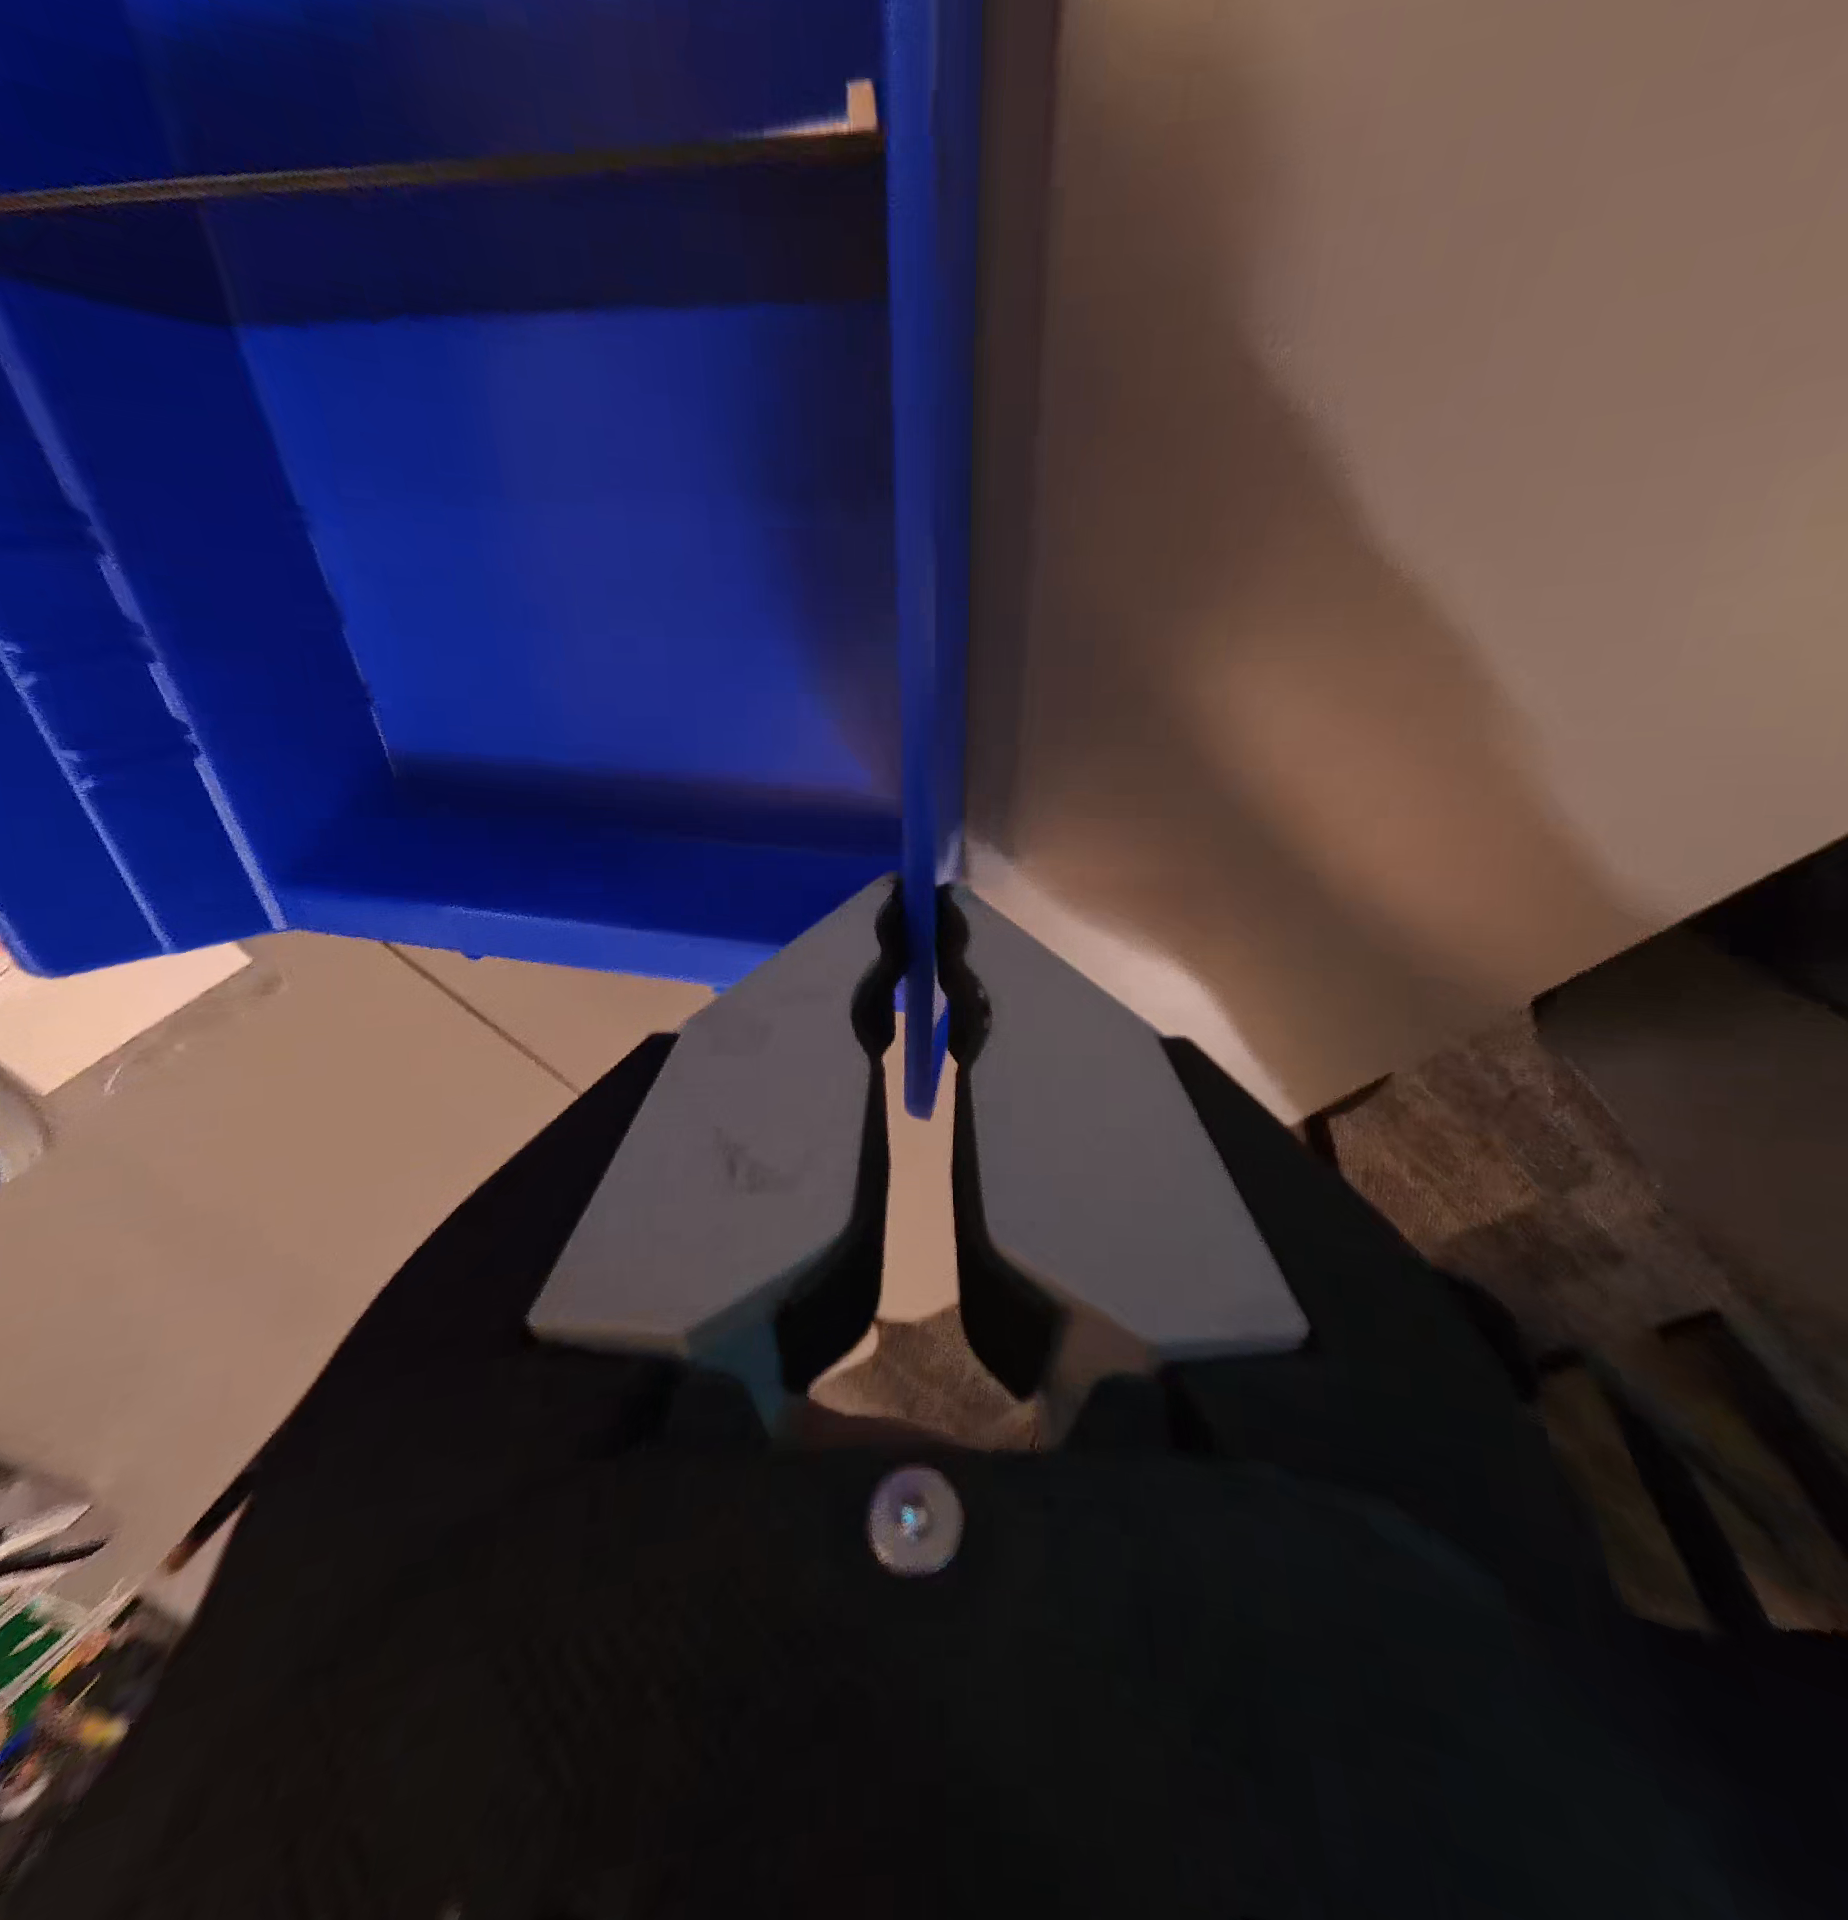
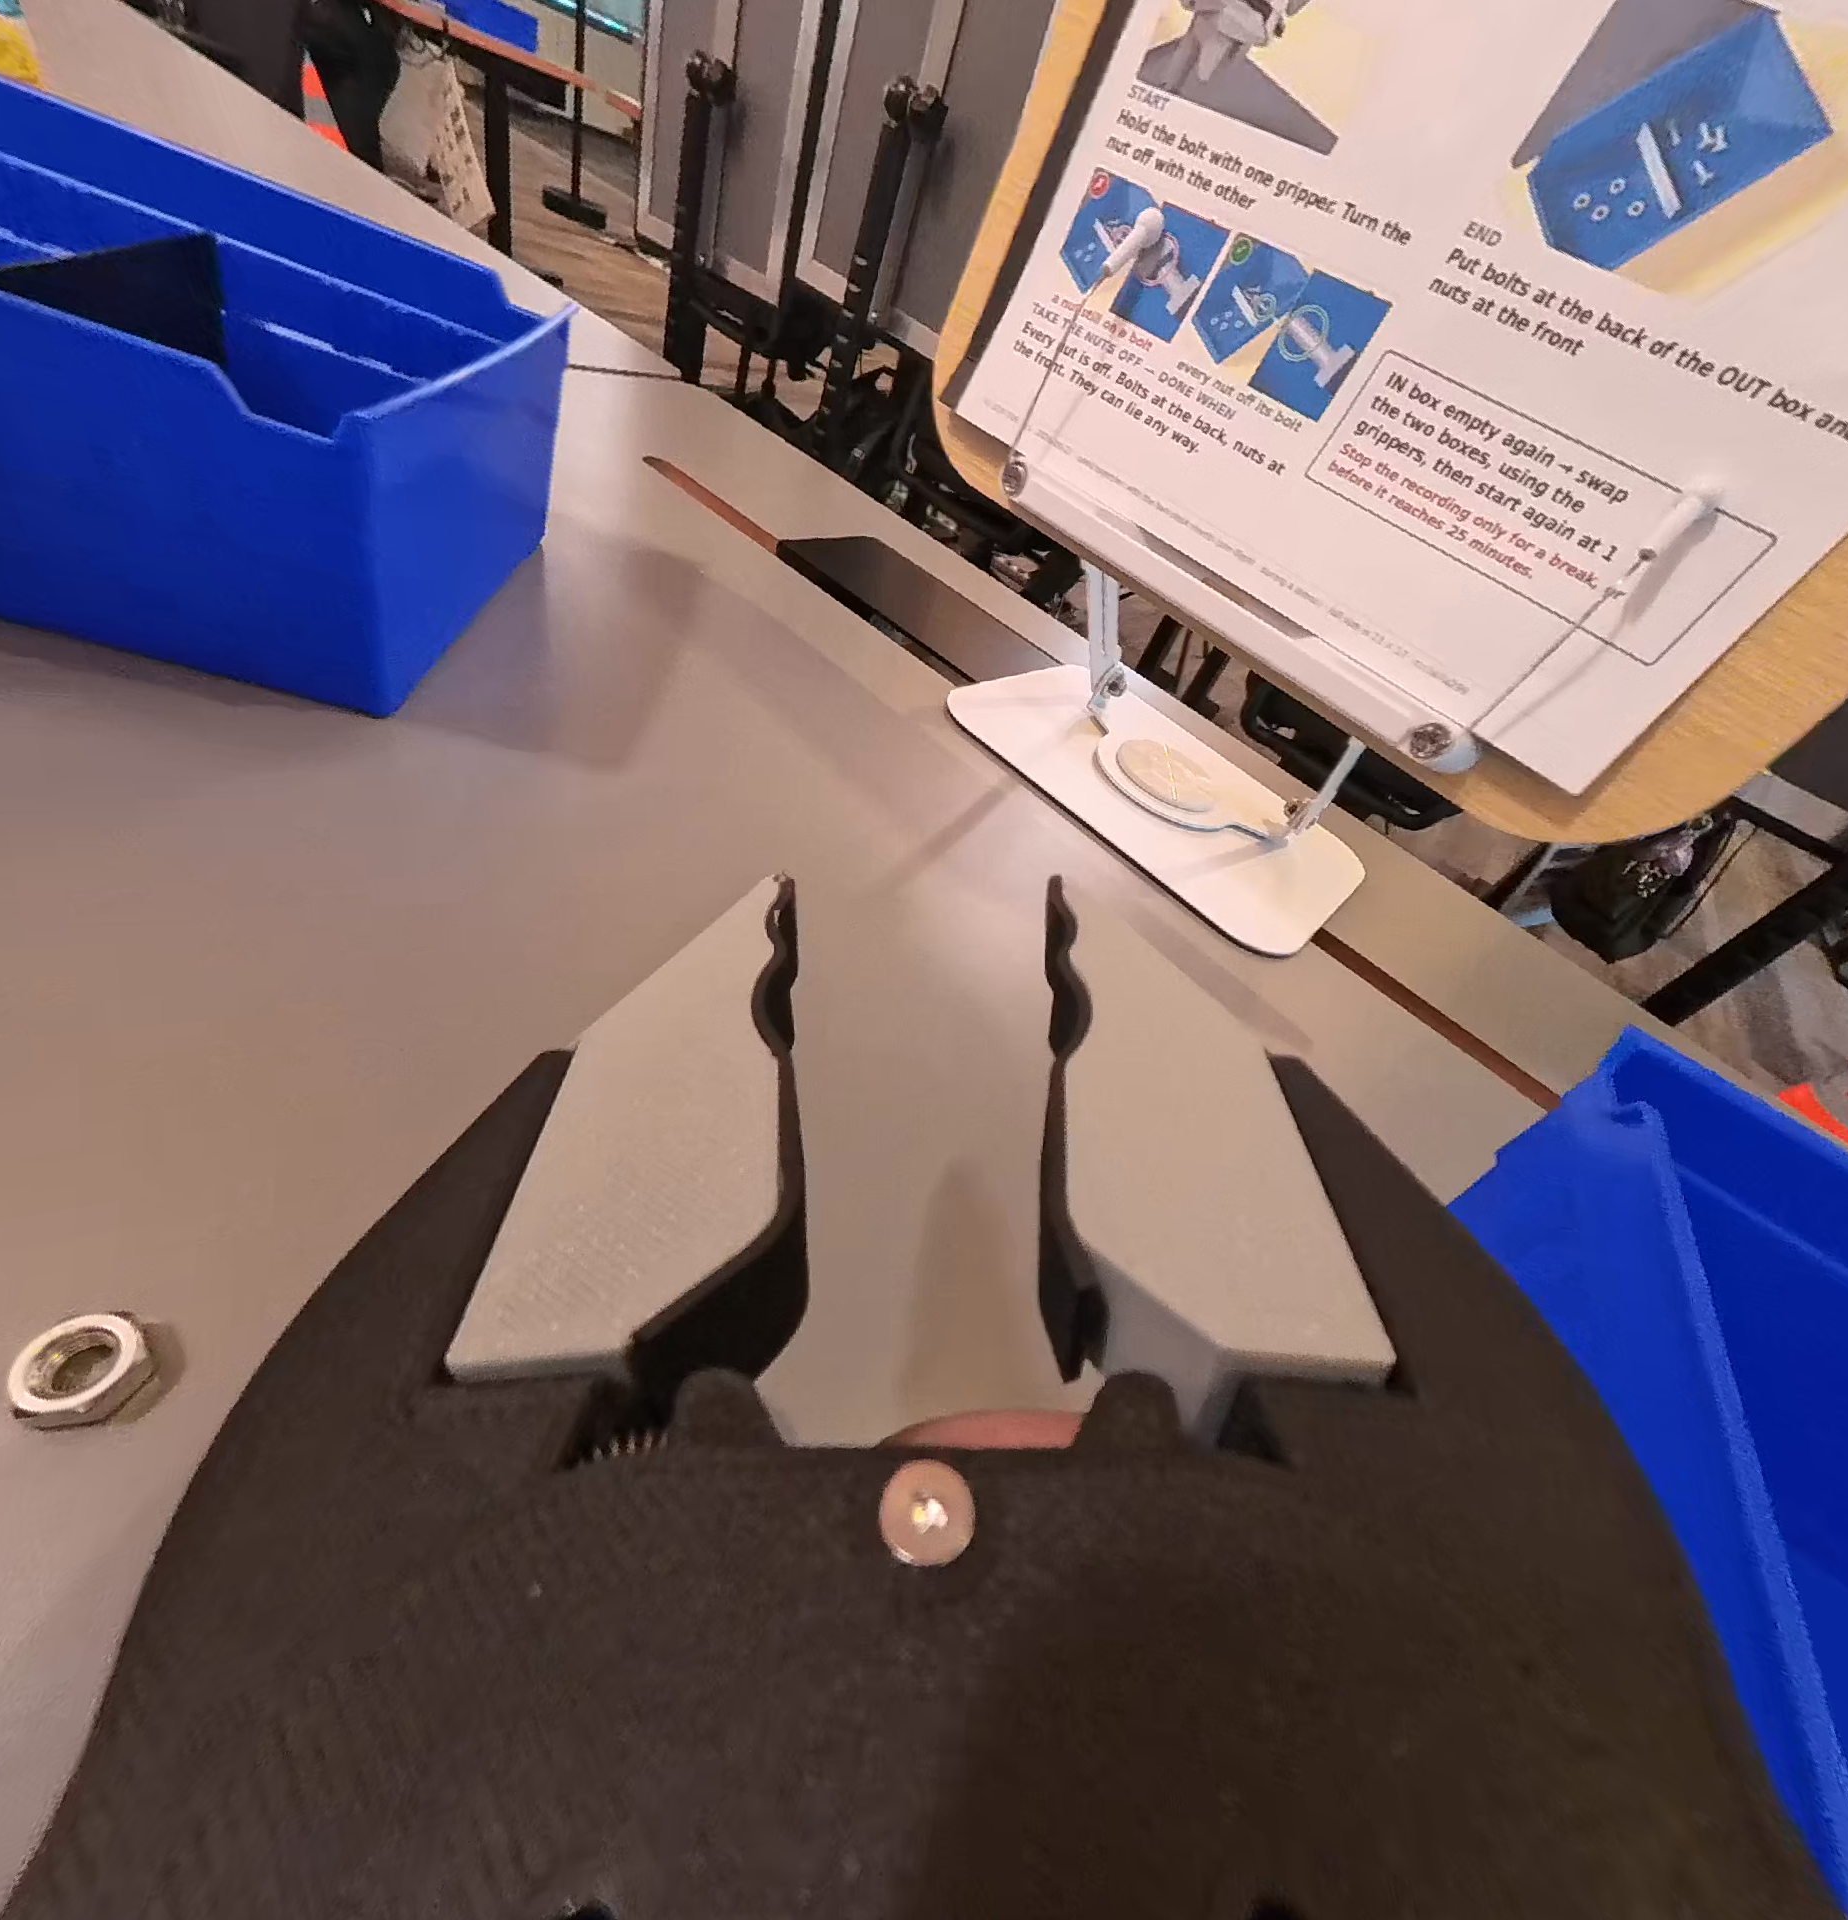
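- Left gripper (image 1: 922, 940): one; grey fingers (image 1: 754, 1122) clamped on the thin side wall of a blue bin (image 1: 546, 582), one in this view, seen blurred. The bin's inside is bare blue, crossed by one dark divider (image 1: 421, 177); to its right lies grey table (image 1: 1419, 416).
- Right gripper (image 2: 920, 914): one; fingers apart, nothing between them, hovering over the tabletop (image 2: 380, 935).
- Hex nut (image 2: 78, 1366): one, silvery, flat on the table at lower left.
- Blue bins: two, a divided bin (image 2: 255, 499) at far left and another bin's corner (image 2: 1678, 1351) at right.
- Instruction card on white stand (image 2: 1159, 790): one, behind.
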`<state>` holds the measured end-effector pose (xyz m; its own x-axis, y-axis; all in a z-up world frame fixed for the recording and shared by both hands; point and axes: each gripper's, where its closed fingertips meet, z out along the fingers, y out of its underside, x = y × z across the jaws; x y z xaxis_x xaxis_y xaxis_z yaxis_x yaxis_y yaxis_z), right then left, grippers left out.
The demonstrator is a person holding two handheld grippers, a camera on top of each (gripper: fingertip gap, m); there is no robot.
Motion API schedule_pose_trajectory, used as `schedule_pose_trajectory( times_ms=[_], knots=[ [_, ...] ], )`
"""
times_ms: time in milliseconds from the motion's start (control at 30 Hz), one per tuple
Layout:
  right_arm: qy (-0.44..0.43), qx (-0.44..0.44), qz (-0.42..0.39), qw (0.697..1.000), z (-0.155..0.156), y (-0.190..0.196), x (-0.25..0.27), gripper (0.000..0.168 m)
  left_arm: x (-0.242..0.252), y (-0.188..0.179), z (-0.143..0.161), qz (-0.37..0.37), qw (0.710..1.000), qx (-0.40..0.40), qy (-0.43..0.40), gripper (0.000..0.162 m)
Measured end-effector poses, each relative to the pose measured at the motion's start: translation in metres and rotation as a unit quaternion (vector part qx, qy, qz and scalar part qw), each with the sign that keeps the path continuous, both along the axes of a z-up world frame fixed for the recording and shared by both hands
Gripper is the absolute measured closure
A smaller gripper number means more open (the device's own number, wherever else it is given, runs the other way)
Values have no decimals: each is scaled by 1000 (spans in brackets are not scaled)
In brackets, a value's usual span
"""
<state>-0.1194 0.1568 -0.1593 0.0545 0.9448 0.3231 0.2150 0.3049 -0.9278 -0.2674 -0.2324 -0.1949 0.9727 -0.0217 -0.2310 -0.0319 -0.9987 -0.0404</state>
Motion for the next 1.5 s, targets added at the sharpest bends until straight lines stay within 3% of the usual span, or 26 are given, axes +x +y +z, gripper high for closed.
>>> schedule_pose_trajectory(
  times_ms=[133,233,567,767,1067,1200,1300,1500],
  knots=[
    [0,27,7,1000,-1,-6,-1,123,-8,3,-1,-4,998,51,35,160],
    [-7,29,10,999,-5,-8,-3,123,-16,-5,3,-11,997,16,71,159],
    [7,35,10,999,4,-12,0,123,-35,40,103,-75,964,-140,211,157],
    [8,46,12,999,4,-15,0,123,-33,66,126,-74,959,-168,214,156],
    [7,61,13,998,6,-17,1,123,-23,70,110,-67,969,-153,182,156],
    [6,61,11,998,5,-16,1,123,-12,50,73,-50,983,-132,117,157],
    [5,60,10,998,5,-14,0,123,22,42,34,-59,993,-100,21,160],
    [4,61,1,998,4,-9,0,123,101,74,-2,-129,989,-26,-67,158]
  ],
)
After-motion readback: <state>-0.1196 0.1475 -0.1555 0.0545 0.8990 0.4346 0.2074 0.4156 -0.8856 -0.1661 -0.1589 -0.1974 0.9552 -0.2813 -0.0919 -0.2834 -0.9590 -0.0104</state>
